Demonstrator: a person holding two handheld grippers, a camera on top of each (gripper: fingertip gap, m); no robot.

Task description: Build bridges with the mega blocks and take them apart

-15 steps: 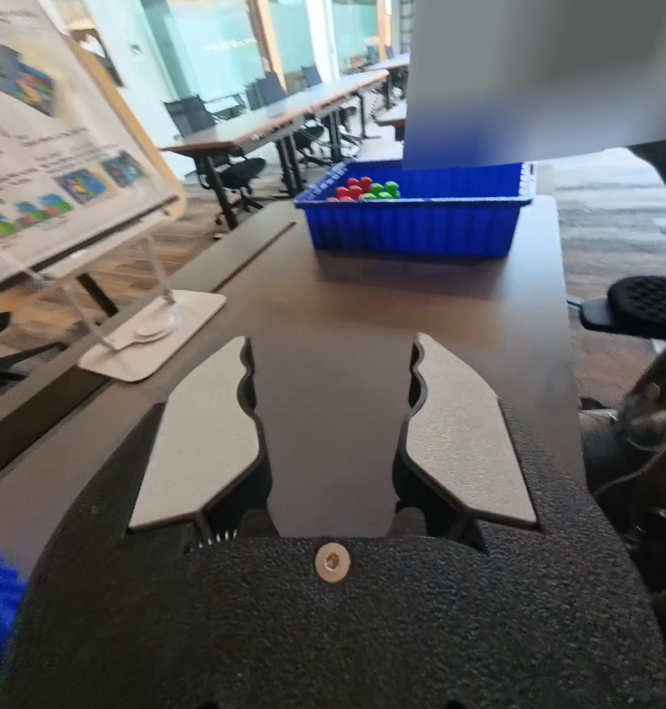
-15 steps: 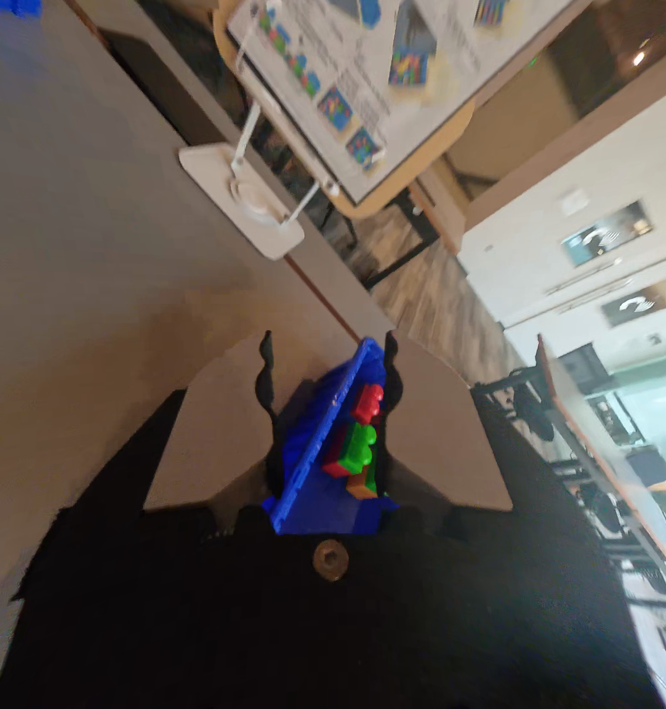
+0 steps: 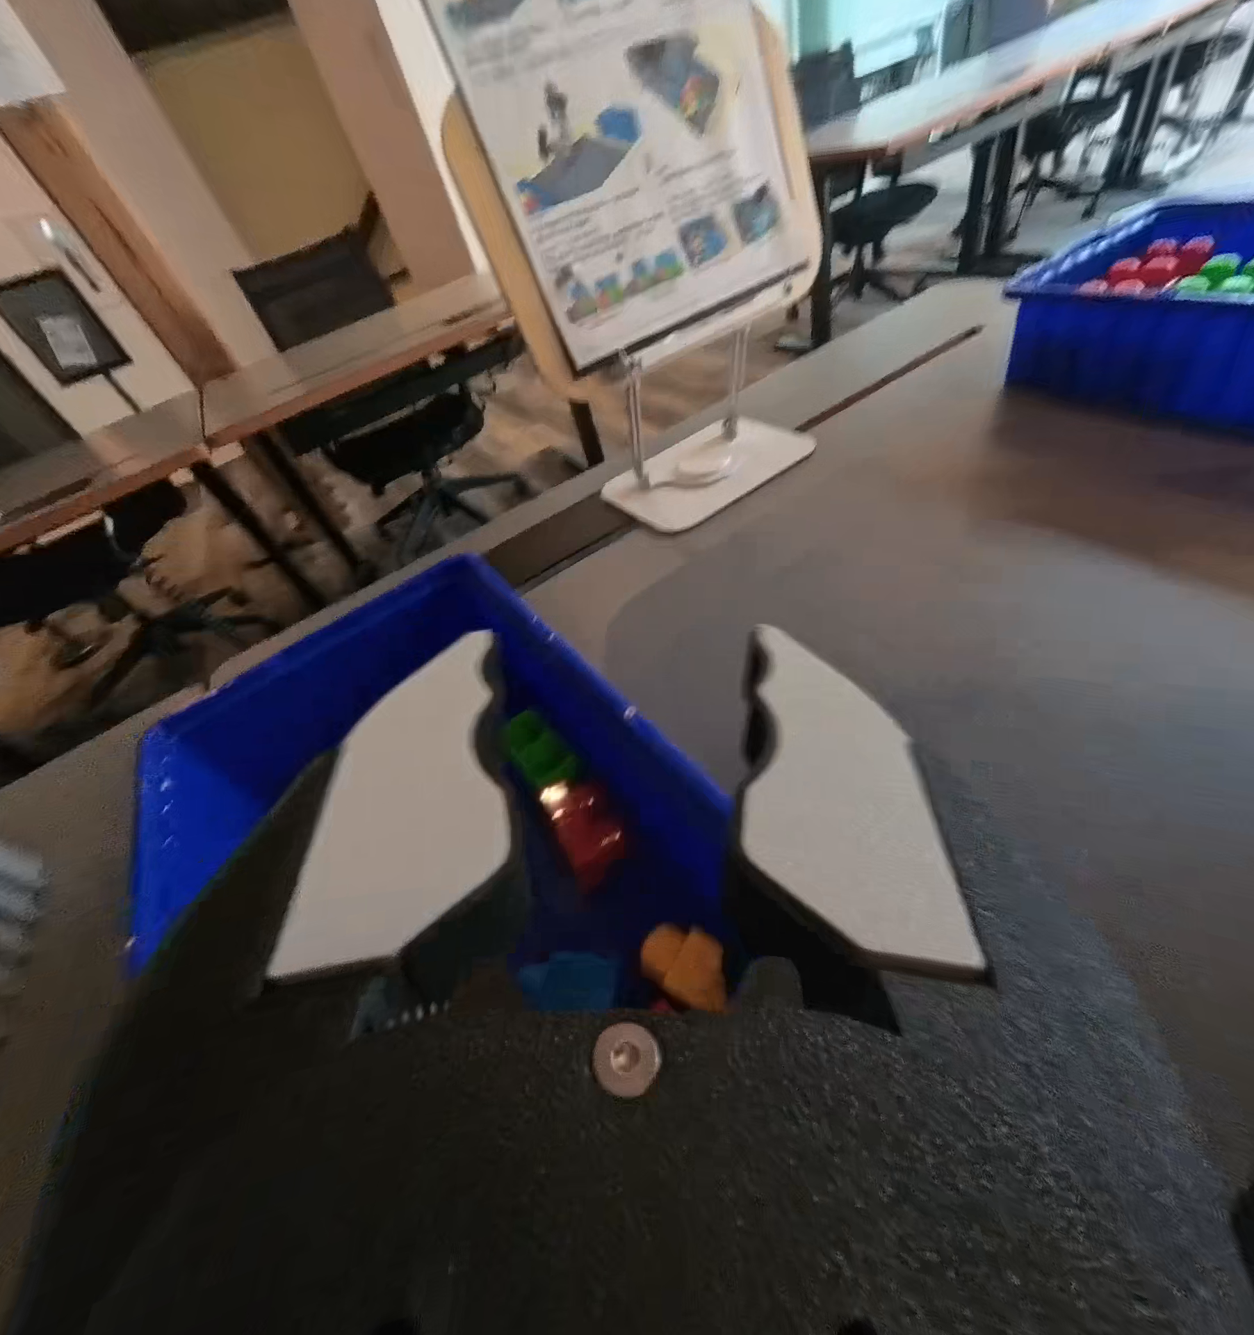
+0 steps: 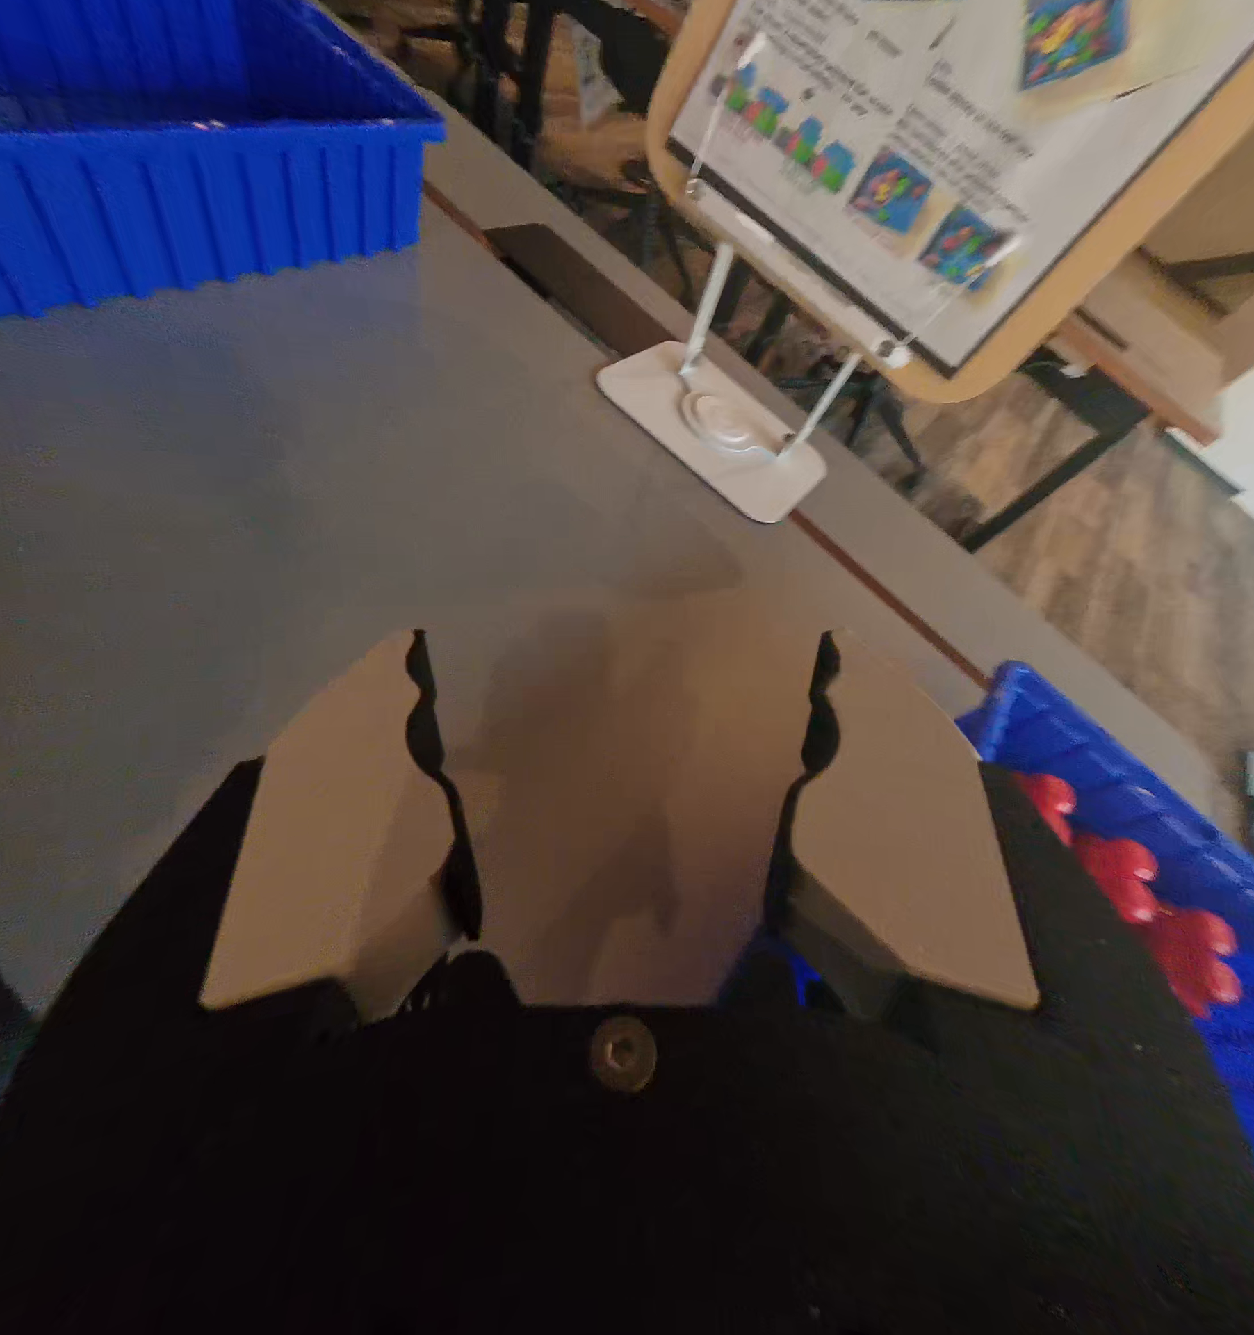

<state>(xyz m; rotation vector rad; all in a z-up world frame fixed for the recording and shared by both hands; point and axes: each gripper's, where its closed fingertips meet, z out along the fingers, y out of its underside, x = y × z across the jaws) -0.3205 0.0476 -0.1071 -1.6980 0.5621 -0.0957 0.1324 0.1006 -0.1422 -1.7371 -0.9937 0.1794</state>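
A small blue bin [image 3: 263, 729] sits close under my left gripper [image 3: 624, 636]. It holds a green block [image 3: 537, 744], a red block [image 3: 588, 831] and an orange block [image 3: 682, 968]. The left gripper is open, with one finger over the bin's inside and the other outside its right wall. My right gripper [image 4: 620, 636] is open and empty above the bare grey table [image 4: 248, 506]. A blue bin [image 4: 1086, 751] with red blocks [image 4: 1115, 874] lies just to its right.
A larger ribbed blue bin [image 3: 1151, 361] with red and green blocks [image 3: 1187, 267] stands farther along the table; it also shows in the right wrist view [image 4: 176, 209]. A picture sheet on a white stand [image 3: 711, 469] [image 4: 711, 433] sits at the table's far edge. Chairs and other tables lie beyond. My right fingertips sit around 45 cm from my left ones.
My right gripper was shut on the small blue bin's wall; now it is open and swung out over the table. My left gripper has swung left, over the small bin.
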